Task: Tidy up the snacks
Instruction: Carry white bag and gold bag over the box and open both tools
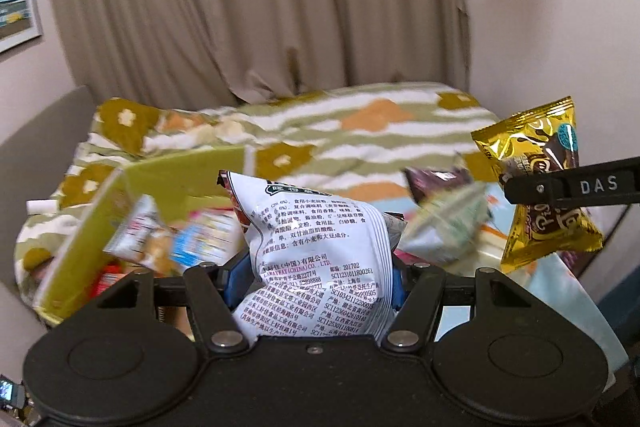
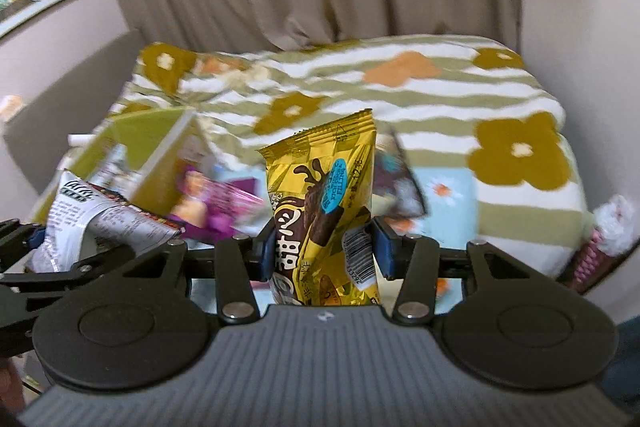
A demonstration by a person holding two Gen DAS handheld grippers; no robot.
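- Left gripper [image 1: 316, 279] is closed onto the white bag [image 1: 316, 251], blue pads pinching it at both sides; the bag stands up between the fingers, printed back to the camera.
- Right gripper [image 2: 322, 251] is clamped on the gold packet [image 2: 320, 195], which rises upright from between its pads.
- Beyond the left fingers and off to their left, the green box [image 1: 100, 211] sits with blurred snacks inside.
- Past both sets of fingertips lies the flowered blanket [image 2: 460, 99], with more packets strewn on it.
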